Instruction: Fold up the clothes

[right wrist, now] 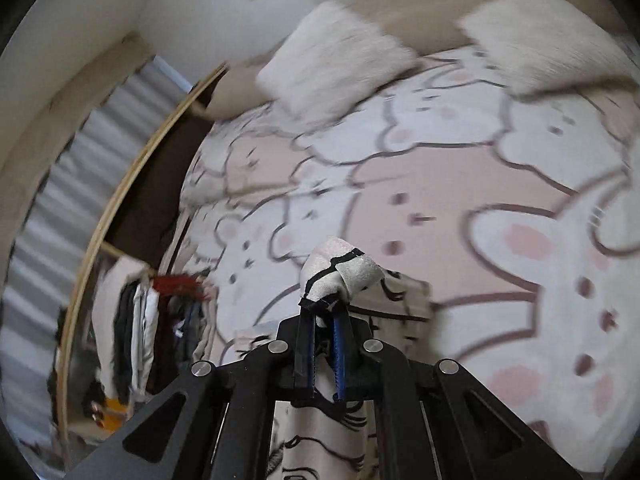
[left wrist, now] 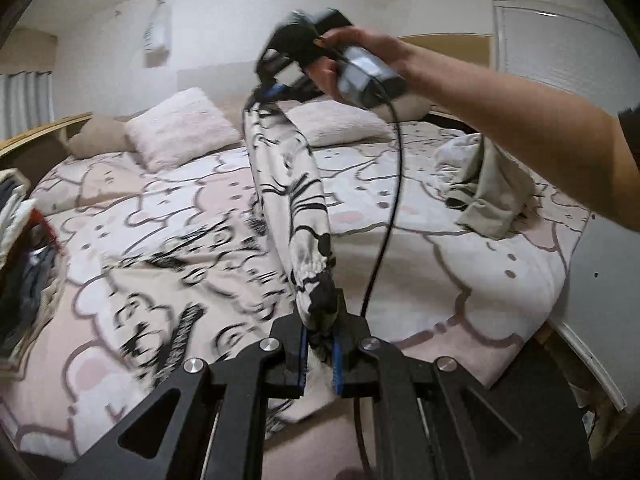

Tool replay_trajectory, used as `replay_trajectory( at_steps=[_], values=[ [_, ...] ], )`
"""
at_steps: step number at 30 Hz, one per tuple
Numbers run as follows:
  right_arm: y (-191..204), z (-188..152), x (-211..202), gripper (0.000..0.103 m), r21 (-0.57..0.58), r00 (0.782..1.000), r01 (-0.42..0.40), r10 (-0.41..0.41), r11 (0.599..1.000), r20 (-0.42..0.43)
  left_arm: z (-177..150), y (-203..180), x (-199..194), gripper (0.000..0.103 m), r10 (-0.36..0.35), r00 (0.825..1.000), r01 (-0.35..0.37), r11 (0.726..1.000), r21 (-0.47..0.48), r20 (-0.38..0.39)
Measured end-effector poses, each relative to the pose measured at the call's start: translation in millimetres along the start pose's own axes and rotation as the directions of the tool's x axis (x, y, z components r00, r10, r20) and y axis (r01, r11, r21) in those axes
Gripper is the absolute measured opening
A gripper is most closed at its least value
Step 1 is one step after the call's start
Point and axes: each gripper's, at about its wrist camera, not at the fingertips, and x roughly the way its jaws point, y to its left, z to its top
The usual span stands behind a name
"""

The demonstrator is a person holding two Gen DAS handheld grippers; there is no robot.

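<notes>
The left claw (left wrist: 320, 350) is pinching one end of a white garment with black cartoon print (left wrist: 288, 184), its blue-lined pads pressed onto the bunched cloth; from there the garment is stretching up and away as a twisted band to the right claw (left wrist: 267, 87), which is gripping the other end well above the bed (left wrist: 460, 264); a person's hand (left wrist: 340, 60) is wrapped around that tool, and a black cable (left wrist: 390, 200) is hanging down from it, to the right of the band; below and to the left of the left claw more of the printed cloth is lying spread on the bedcover. In the right wrist view the right claw (right wrist: 325, 354) is squeezed together on a folded edge of the same garment (right wrist: 340, 272), which is poking out beyond its tips while the rest is hanging beneath it; ahead of it two fluffy pillows (right wrist: 332, 60) are lying at the head of the bed; a beige cloth (left wrist: 484, 184) is lying crumpled far to the right of the left claw; a stack of clothes (right wrist: 140, 332) is sitting to the left of the right claw.
</notes>
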Motion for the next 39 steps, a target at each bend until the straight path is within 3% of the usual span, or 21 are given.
replay_trajectory(
  at_steps=[4,8,12,20,24,30,33,35,36,37,38,39],
  values=[
    [59.2,-3.3,52.5,0.009,-0.104,0.996,0.009,-0.018,0.994,-0.085,-13.8,24.9,-7.8,0.01,0.039,0.997,-0.044,0.996,-0.073,-0.061],
    [104.6,-18.6,113.2,0.009,-0.192,0.982,0.04,-0.075,0.98,-0.175,-29.8,43.7,0.6,0.01,0.058,0.982,-0.084,0.986,-0.142,-0.178],
    [134.2,-43.9,175.4,0.009,-0.281,0.948,0.098,-0.175,0.955,-0.265,-49.2,52.8,14.6,0.01,0.048,0.959,-0.098,0.981,-0.17,-0.279],
    [157.2,-90.0,256.1,0.009,-0.395,0.88,0.153,-0.307,0.906,-0.363,-67.3,63.3,23.8,0.01,-0.017,0.938,-0.072,0.968,-0.242,-0.346],
    [146.5,-93.8,272.6,0.009,-0.335,0.878,0.151,-0.282,0.93,-0.386,-70.3,70.0,23.7,0.011,-0.047,0.935,-0.065,0.953,-0.298,-0.353],
    [130.2,-74.8,263.1,0.009,-0.198,0.876,0.114,-0.192,0.973,-0.441,-75.6,83.8,18.6,0.018,-0.074,0.935,-0.071,0.92,-0.386,-0.348],
    [127.6,-60.6,243.0,0.009,-0.134,0.891,0.038,-0.094,0.99,-0.445,-79.0,89.7,16.8,0.021,-0.085,0.933,-0.077,0.902,-0.424,-0.35],
    [128.6,-54.0,231.7,0.01,-0.125,0.9,0.001,-0.055,0.992,-0.432,-78.7,88.4,16.1,0.021,-0.079,0.932,-0.082,0.905,-0.417,-0.354],
    [129.4,-52.5,228.0,0.012,-0.124,0.905,-0.007,-0.046,0.992,-0.424,-78.0,86.8,16.2,0.021,-0.074,0.931,-0.085,0.909,-0.409,-0.357],
    [130.1,-52.5,225.8,0.032,-0.119,0.908,-0.007,-0.044,0.993,-0.416,-77.5,85.5,16.2,0.021,-0.069,0.93,-0.088,0.912,-0.401,-0.36],
    [131.3,-53.7,224.9,0.066,-0.11,0.912,-0.004,-0.042,0.994,-0.408,-77.2,84.4,16.3,0.021,-0.064,0.929,-0.091,0.915,-0.394,-0.364],
    [132.3,-55.7,225.2,0.081,-0.092,0.918,-0.007,-0.03,0.996,-0.397,-76.9,83.4,16.3,0.021,-0.059,0.928,-0.094,0.918,-0.386,-0.367]
  ],
)
